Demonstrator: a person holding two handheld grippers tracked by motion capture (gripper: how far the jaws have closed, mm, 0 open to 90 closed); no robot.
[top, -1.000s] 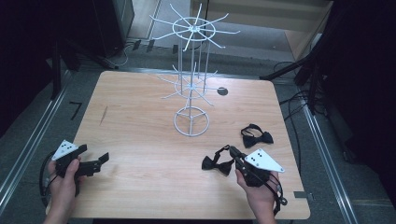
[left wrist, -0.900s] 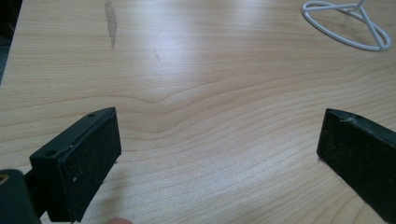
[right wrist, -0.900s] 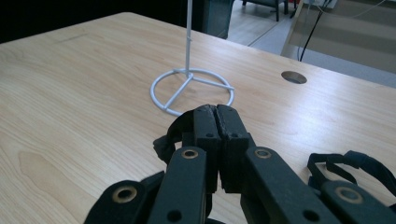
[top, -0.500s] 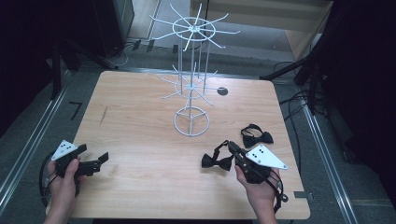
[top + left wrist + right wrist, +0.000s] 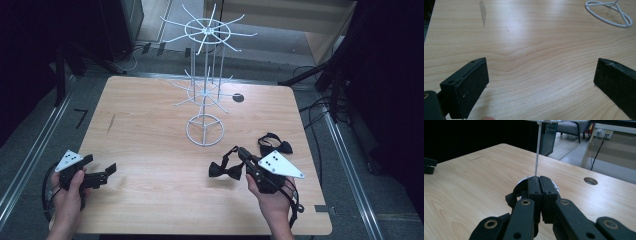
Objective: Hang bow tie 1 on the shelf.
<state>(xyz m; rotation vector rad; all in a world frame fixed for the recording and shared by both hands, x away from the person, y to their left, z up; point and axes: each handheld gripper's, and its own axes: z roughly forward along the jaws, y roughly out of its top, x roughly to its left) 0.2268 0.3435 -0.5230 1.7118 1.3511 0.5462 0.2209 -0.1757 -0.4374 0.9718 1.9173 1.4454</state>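
Note:
A black bow tie (image 5: 225, 170) lies at the front right of the table. Its thin strap (image 5: 231, 152) loops up to my right gripper (image 5: 241, 151). That gripper's jaws are pressed together, apparently on the strap. In the right gripper view the shut gripper (image 5: 539, 180) has a bit of black fabric (image 5: 510, 198) bunched at its left. A second black bow tie (image 5: 275, 145) lies just beyond the right hand. My left gripper (image 5: 102, 163) hovers at the front left, open. Between its wide-apart jaws, the left gripper (image 5: 540, 75) holds nothing but bare wood.
A white wire display rack (image 5: 205, 90) with spoke arms stands mid-table on a ring base (image 5: 205, 131); the base ring (image 5: 610, 13) also shows in the left gripper view. A round cable hole (image 5: 238, 98) sits behind it. The table edge (image 5: 200, 233) runs close to both hands.
My right gripper has edged away from the person and slightly left, drawing the bow tie's strap and the bow tie with it. The left gripper has stayed put.

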